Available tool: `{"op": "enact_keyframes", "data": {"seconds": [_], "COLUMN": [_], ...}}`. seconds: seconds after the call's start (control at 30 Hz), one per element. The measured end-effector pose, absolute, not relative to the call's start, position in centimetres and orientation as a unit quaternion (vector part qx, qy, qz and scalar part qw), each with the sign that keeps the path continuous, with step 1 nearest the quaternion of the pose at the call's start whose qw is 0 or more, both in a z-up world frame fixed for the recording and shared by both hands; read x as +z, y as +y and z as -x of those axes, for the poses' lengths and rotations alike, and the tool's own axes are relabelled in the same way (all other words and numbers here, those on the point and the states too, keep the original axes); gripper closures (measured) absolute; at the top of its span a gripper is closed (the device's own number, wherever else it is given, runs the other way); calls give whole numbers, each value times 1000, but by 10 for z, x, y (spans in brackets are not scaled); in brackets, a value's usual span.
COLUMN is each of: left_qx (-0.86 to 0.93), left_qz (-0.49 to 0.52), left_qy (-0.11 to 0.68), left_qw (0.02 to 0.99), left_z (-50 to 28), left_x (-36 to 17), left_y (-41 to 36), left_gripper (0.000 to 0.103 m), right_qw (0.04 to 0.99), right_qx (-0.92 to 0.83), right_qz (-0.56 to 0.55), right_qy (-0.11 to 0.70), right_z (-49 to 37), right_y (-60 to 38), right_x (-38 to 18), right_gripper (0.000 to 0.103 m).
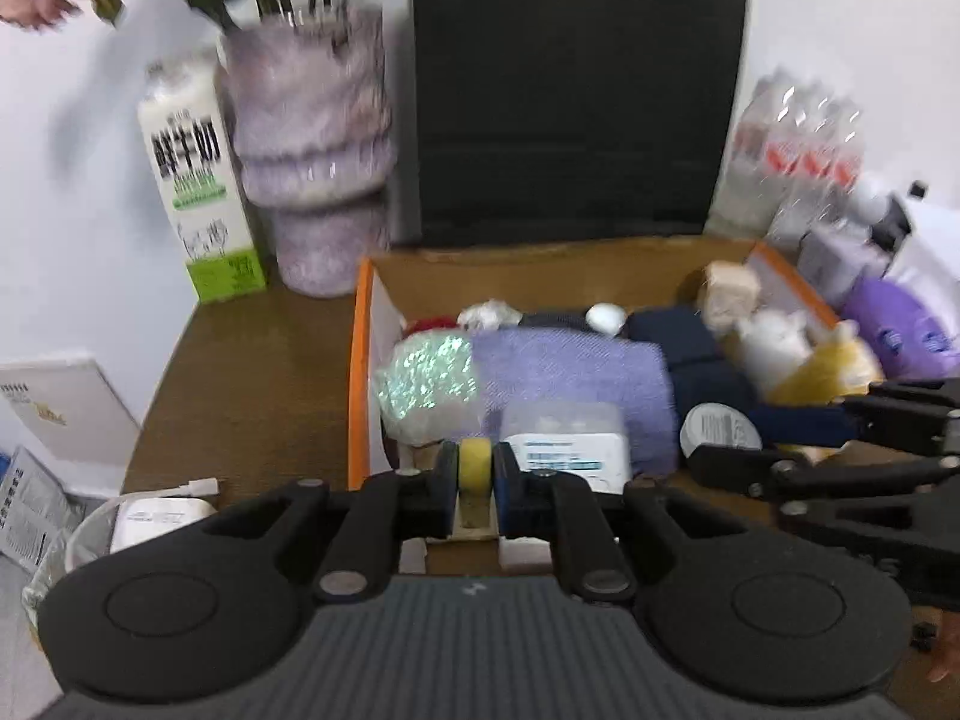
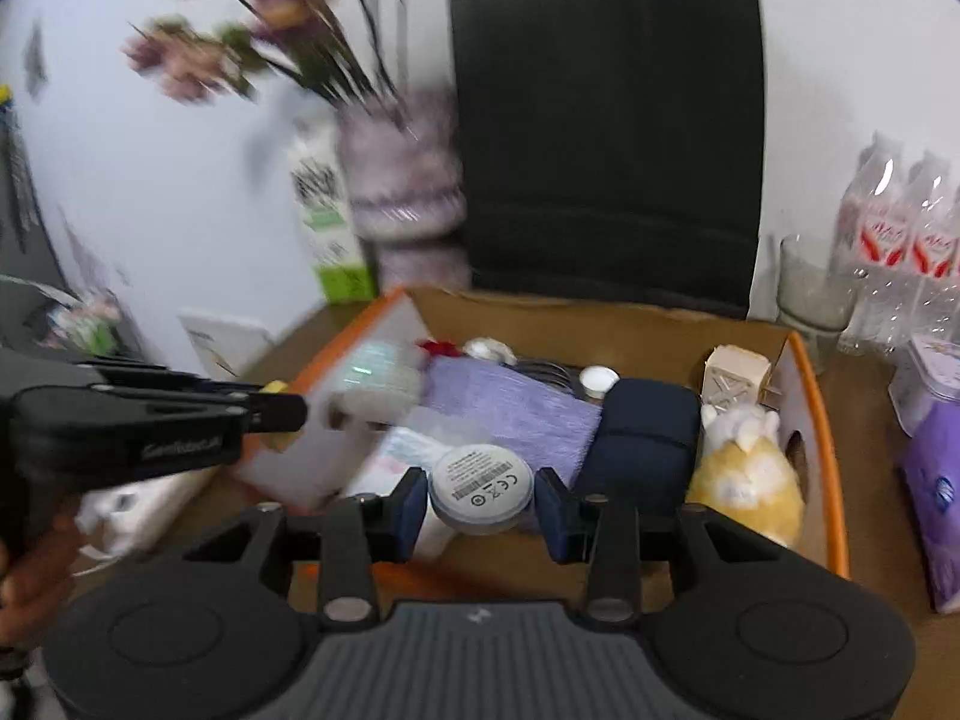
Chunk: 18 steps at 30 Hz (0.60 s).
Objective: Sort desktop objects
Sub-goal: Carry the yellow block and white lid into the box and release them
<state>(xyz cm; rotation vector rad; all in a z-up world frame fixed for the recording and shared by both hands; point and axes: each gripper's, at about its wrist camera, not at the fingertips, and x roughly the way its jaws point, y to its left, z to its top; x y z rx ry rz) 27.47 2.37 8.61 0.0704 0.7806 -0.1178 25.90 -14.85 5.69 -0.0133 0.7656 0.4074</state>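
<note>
Left wrist view: a small yellow piece is pinched between the narrow pads of the left gripper, at the near left edge of the cardboard box on the worktop. Right wrist view: a round white disc is held by the right gripper above the box's near side, left of a yellow plush toy.

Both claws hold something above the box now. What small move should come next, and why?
Probably lower the right claw and let the round white disc go into the cardboard box. The disc is already above the box, and the left claw grips a yellow piece near its front edge.
</note>
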Motion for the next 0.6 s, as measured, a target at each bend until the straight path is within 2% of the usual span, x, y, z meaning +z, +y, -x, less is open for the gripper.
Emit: {"op": "enact_keyframes", "data": {"seconds": [0.07,0.13,0.27,0.3,0.47,0.57,0.6], "left_qx": [-49,-49,-44,-41,-20,2,1], "left_qz": [-41,-39,-32,-26,-24,-10,8], "left_qy": [387,381,370,369,362,349,339], "left_qw": [920,923,927,928,932,937,941], "left_z": [-281,-283,-281,-278,-259,-225,-210], "left_x": [81,84,96,100,113,116,115], "left_y": [24,26,31,33,35,34,34], "left_gripper": [77,57,52,48,37,26,18], "right_qw": [894,892,899,902,912,918,921], "right_qx": [193,199,186,182,172,164,162], "right_qz": [2,-15,-39,-40,-42,-35,-31], "right_qy": [404,405,395,390,370,359,352], "right_z": [-278,-286,-288,-287,-271,-247,-236], "right_y": [-144,-147,-161,-164,-175,-181,-183], "right_x": [38,32,39,43,63,70,71], "right_gripper": [62,59,54,53,38,38,38]}}
